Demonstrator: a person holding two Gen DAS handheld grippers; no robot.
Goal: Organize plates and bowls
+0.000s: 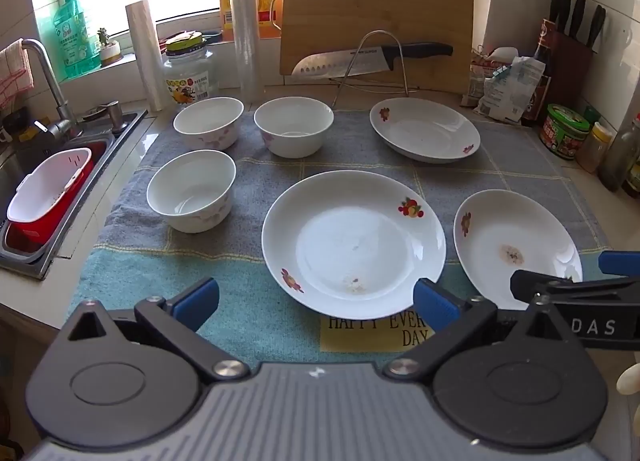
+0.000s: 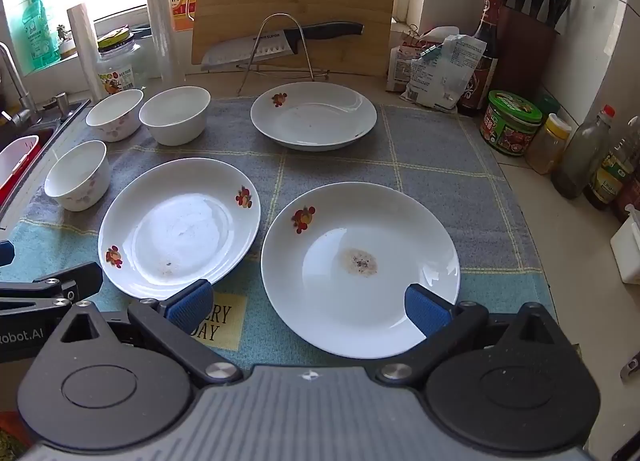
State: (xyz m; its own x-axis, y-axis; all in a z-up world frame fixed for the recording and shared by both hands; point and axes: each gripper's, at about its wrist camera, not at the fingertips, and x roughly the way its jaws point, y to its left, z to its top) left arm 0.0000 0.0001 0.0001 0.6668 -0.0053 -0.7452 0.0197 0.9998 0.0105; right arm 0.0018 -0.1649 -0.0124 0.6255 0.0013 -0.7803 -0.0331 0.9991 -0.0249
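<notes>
- Two grippers tilt downward over the towel (image 1: 360, 165), fingers spread wide, grasping nothing.
- Left gripper (image 1: 316, 297) hovers above the towel's middle plate (image 1: 354, 245); right gripper (image 2: 308, 303) above the stained plate (image 2: 360, 269).
- Three bowls (image 1: 192, 189) sit at the towel's left.

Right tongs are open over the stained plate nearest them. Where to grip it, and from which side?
Grip the stained plate by its raised near rim, coming from the front edge where the right tongs already hover. It lies flat on the cloth, so only the flared rim offers a pinch.
</notes>
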